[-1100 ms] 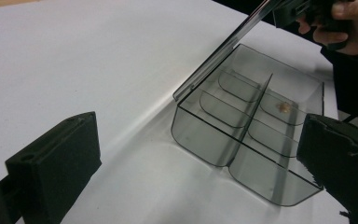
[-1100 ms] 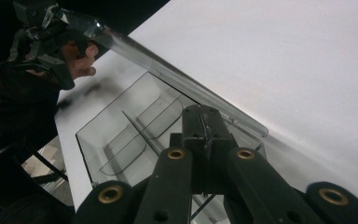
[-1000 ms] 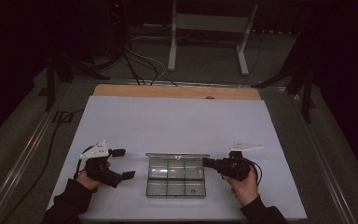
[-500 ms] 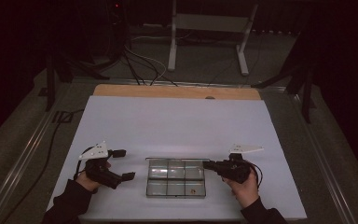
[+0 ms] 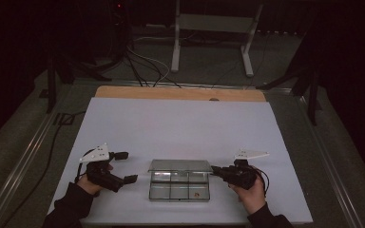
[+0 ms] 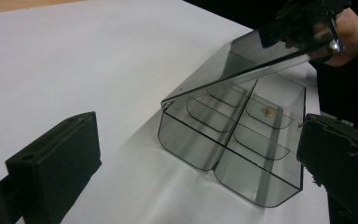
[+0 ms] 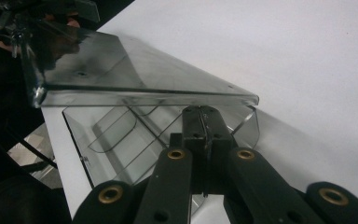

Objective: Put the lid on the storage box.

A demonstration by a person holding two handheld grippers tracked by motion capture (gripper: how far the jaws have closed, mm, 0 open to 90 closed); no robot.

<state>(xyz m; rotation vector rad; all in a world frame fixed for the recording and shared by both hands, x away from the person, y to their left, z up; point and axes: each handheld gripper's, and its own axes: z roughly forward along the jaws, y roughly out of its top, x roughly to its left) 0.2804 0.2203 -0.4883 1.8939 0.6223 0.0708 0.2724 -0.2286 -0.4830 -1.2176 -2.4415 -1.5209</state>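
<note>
A clear plastic compartment box (image 5: 178, 186) lies near the table's front edge, its hinged lid (image 5: 180, 165) raised partway. One compartment holds a small tan piece (image 6: 269, 111). My right gripper (image 5: 214, 169) is at the box's right end, shut with nothing between its jaws. In the right gripper view its closed tips (image 7: 200, 114) sit just under the lid's (image 7: 135, 70) free edge. My left gripper (image 5: 127, 167) stands open to the left of the box and apart from it. In the left gripper view the box (image 6: 233, 149) lies ahead between the two jaws of that gripper (image 6: 200, 135).
A white sheet (image 5: 180, 123) covers the table, with a wooden strip (image 5: 180, 92) along its far edge. Beyond it, a metal stand (image 5: 209, 28) and cables (image 5: 142, 61) lie on the dark floor. Rails run along both table sides.
</note>
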